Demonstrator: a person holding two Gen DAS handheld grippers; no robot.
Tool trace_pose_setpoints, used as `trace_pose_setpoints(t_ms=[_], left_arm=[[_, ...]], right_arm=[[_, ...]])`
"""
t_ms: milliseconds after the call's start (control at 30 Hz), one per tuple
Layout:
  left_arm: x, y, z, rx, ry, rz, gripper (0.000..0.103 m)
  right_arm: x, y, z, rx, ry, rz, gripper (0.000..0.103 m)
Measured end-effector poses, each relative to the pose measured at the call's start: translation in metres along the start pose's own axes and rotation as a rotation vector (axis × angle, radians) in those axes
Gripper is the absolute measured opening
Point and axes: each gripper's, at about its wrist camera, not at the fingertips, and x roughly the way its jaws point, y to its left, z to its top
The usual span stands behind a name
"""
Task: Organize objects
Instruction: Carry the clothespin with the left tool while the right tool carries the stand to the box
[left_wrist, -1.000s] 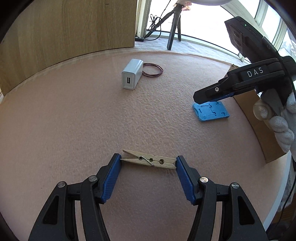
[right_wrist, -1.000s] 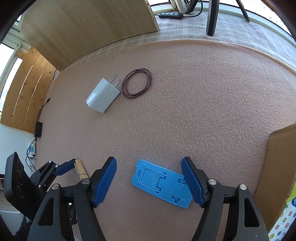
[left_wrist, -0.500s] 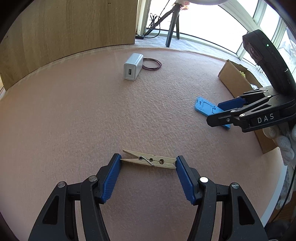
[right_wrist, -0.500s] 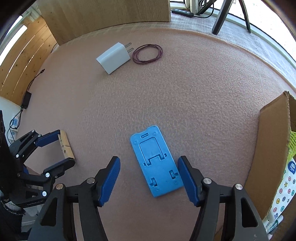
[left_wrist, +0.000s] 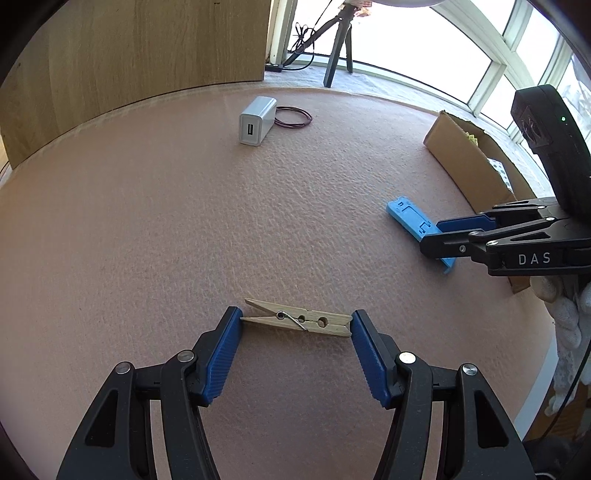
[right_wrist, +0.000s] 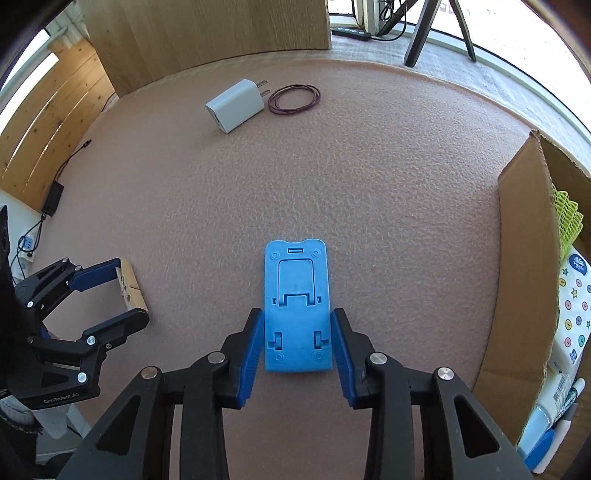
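At the bottom of the right wrist view, my right gripper (right_wrist: 297, 341) is closing, its pads just at the long edges of the blue phone stand (right_wrist: 296, 295) lying flat on the pink mat (right_wrist: 369, 177); I'd keep it centred and square. My left gripper (left_wrist: 295, 325) grips the wooden clothespin (left_wrist: 297, 322) end to end. The cardboard box (right_wrist: 524, 258) stands at the right edge.

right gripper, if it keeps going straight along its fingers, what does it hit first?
The blue phone stand: it already lies between the closing jaws of the right gripper. Going on, the fingertips likely meet the pink mat beside it; whether they touch it already is unclear.
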Motion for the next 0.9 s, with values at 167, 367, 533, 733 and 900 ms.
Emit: trace_pose_setpoints(t_ms=[167,367,533,733,900], left_arm=[[0.000,-0.009,0.001,0.011,0.005,-0.013,0.064],[-0.006,-0.031,0.009,0.043,-0.011,-0.043,0.064],[-0.011,-0.059,0.024,0.095,-0.035,-0.076,0.064],[-0.017,-0.102,0.043,0.165,-0.062,-0.129,0.064],[-0.018,-0.142,0.057,0.229,-0.075,-0.175,0.064]], right_arm=[[-0.018,-0.006,-0.020,0.039,-0.049,0.019,0.033],[-0.053,-0.013,-0.033,0.076,-0.131,0.032,0.033],[-0.080,-0.025,-0.040,0.136,-0.194,0.023,0.033],[-0.116,-0.066,-0.066,0.235,-0.257,-0.016,0.033],[-0.136,-0.101,-0.086,0.308,-0.286,-0.072,0.033]])
